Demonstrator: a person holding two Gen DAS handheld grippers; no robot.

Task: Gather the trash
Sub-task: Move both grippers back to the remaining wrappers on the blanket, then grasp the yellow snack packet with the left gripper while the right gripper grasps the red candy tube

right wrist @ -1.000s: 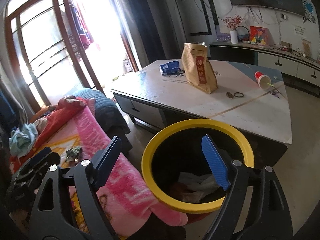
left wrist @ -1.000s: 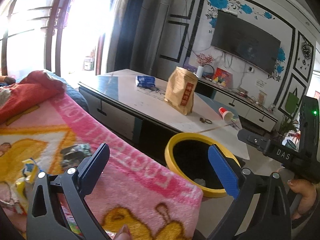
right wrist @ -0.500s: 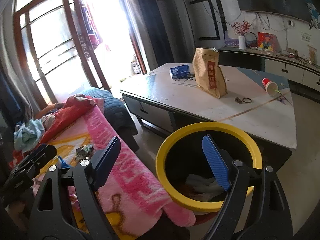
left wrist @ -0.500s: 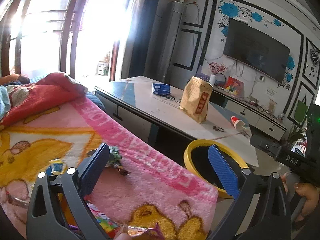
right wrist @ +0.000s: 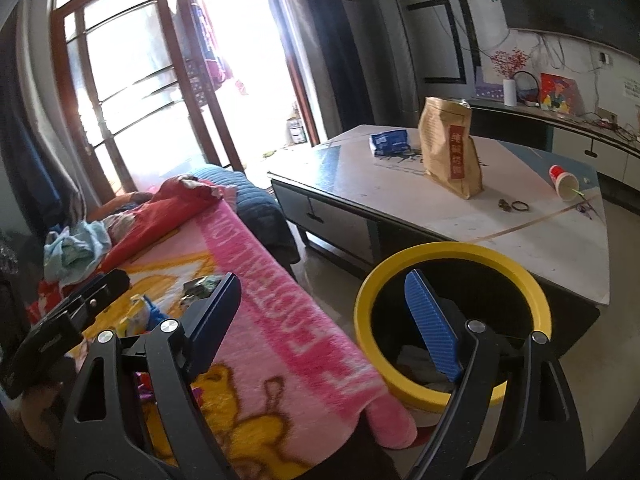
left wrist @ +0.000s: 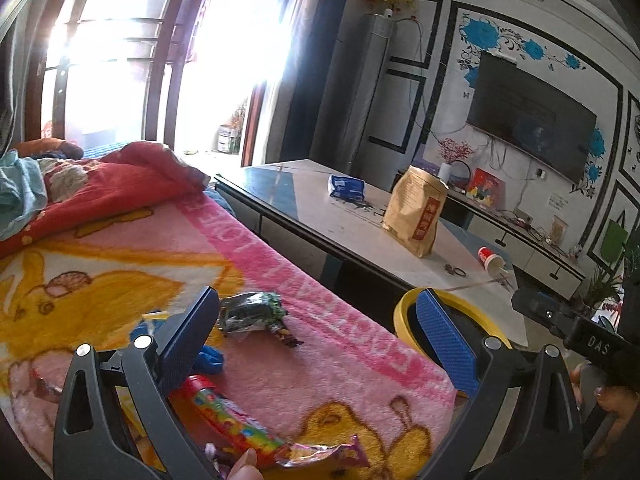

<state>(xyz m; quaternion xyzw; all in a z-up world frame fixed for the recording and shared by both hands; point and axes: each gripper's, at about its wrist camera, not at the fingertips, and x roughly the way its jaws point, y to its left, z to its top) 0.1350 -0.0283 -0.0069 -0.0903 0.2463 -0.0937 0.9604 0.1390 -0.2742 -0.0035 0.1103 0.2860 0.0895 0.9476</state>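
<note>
Several snack wrappers lie on a pink and yellow blanket (left wrist: 304, 364): a dark green wrapper (left wrist: 252, 314), a bright multicoloured wrapper (left wrist: 256, 436) and a blue scrap (left wrist: 208, 358). My left gripper (left wrist: 316, 330) hangs open just above them, nothing between its fingers. A yellow-rimmed black bin (right wrist: 452, 320) stands on the floor beside the blanket's edge, with crumpled trash inside. My right gripper (right wrist: 324, 314) is open and empty, its right finger in front of the bin's mouth. The green wrapper (right wrist: 200, 286) shows behind its left finger.
A low coffee table (right wrist: 520, 236) behind the bin carries a brown paper bag (right wrist: 450, 148), a blue packet (right wrist: 390, 142), a tipped red cup (right wrist: 562, 182) and small rings. Red bedding and clothes (left wrist: 80, 184) pile at the blanket's far end. A TV cabinet lines the far wall.
Both grippers have swung left, away from the bin and over the blanket. More wrappers have come into the left wrist view. Both stayed open.
</note>
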